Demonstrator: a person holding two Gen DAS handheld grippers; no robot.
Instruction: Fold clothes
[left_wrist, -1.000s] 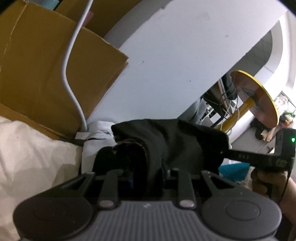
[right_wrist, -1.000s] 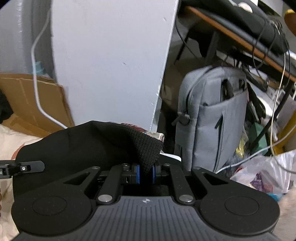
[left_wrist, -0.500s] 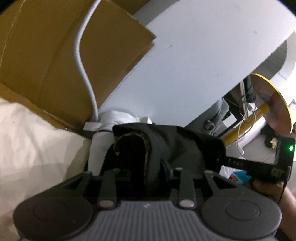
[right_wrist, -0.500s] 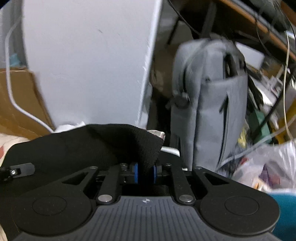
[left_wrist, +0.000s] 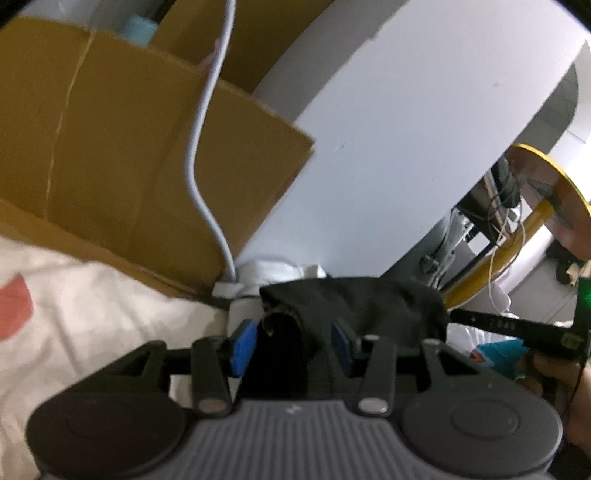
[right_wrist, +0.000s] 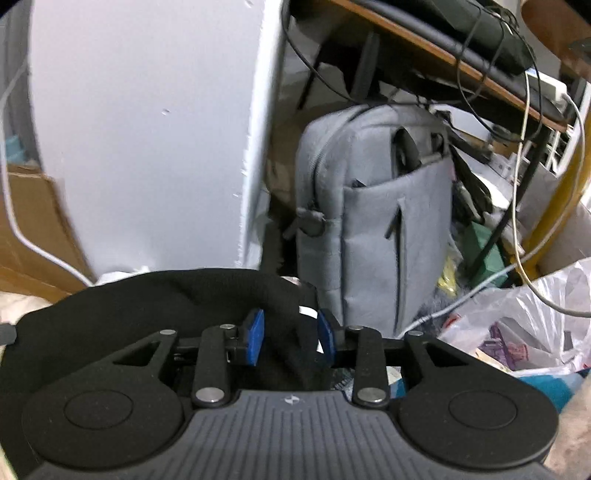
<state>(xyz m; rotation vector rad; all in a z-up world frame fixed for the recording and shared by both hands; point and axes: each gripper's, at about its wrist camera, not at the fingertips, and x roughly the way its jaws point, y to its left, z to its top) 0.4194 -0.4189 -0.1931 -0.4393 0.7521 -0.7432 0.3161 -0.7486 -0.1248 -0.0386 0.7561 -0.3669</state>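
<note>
Both tongs, left tongs (left_wrist: 293, 345) and right tongs (right_wrist: 290, 341), were seen parted; most of the black garment (right_wrist: 155, 295) between them was hidden, its hem blurred.

On my left black two-finger gripper (left_wrist: 291, 345) I see a grey ribbed housing with two round black discs, silver rivets on the black link bars, and bright blue finger pads (left_wrist: 243, 347). My right black two-finger gripper (right_wrist: 291, 338) has the same ribbed grey body, a small white logo and the same blue pads (right_wrist: 255, 336). In the left view its side shows a green light and small printed characters, with a bare-skinned hand (left_wrist: 550, 373) under it.
</note>
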